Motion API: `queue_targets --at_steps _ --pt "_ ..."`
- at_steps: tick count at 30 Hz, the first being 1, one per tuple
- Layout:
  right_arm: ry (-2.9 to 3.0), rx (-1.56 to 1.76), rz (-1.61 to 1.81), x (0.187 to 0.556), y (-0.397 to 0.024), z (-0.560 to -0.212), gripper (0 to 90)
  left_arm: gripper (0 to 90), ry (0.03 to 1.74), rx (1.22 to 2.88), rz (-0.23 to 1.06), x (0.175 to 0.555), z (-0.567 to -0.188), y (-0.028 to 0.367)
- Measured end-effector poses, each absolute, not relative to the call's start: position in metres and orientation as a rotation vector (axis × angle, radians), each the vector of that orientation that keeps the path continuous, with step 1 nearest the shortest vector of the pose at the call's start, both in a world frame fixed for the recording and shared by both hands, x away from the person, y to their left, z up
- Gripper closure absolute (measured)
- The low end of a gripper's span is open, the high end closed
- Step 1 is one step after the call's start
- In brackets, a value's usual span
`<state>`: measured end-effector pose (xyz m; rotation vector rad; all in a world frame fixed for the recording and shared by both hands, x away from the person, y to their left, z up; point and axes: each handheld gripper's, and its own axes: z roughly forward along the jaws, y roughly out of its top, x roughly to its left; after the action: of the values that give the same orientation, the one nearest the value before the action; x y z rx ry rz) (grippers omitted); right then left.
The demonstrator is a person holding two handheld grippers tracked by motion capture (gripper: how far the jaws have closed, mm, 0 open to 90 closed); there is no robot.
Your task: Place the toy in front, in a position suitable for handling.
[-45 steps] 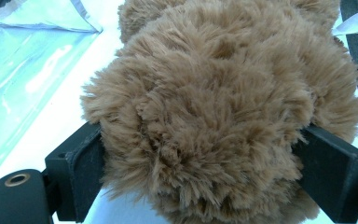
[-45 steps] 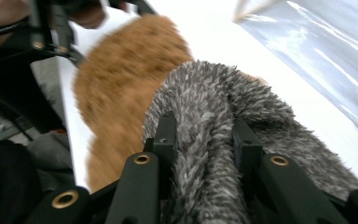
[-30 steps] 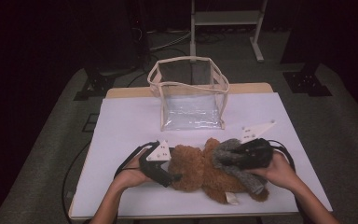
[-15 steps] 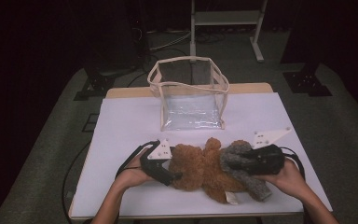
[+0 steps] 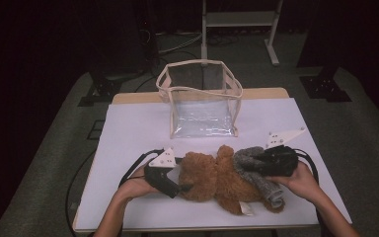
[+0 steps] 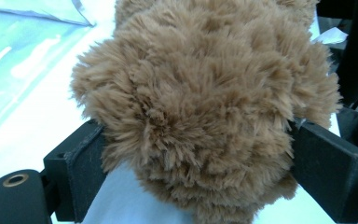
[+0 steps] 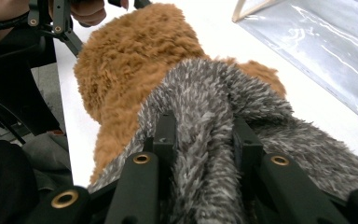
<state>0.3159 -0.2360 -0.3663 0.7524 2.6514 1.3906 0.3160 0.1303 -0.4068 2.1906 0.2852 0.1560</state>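
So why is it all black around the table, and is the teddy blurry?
High view: light falls on the white table, the room behind stays dark, and glare streaks the clear bag. Left gripper view: the brown teddy is close, its fur sharp. Right gripper view: the grey fur looks crisp.

The high view looks forward and down from above the person's edge of the table [image 5: 128, 123], taking in the whole top. The left gripper view sits very close against the brown bear [image 6: 205, 107], looking between its jaws. The right gripper view, just as near, faces that bear over the grey fur [image 7: 214, 140]; all three share it.
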Motion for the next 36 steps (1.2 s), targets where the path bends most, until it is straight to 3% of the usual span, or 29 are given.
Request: queue_targets --at_steps 6,14,18,36 --pt "2.658 0.697 1.346 0.316 -0.222 -0.353 68.2 11.9 0.279 2.187 0.137 0.316 -0.409 0.124" --pt "2.768 0.584 1.292 0.348 -0.146 -0.35 68.2 12.5 0.248 2.206 0.172 0.313 -0.407 0.122" --pt "2.783 0.607 1.245 0.359 -0.129 -0.355 68.2 12.6 0.242 2.213 0.184 0.312 -0.407 0.123" --pt "2.731 0.768 1.316 0.346 -0.194 -0.377 69.9 8.7 0.301 2.191 0.111 0.31 -0.425 0.134"
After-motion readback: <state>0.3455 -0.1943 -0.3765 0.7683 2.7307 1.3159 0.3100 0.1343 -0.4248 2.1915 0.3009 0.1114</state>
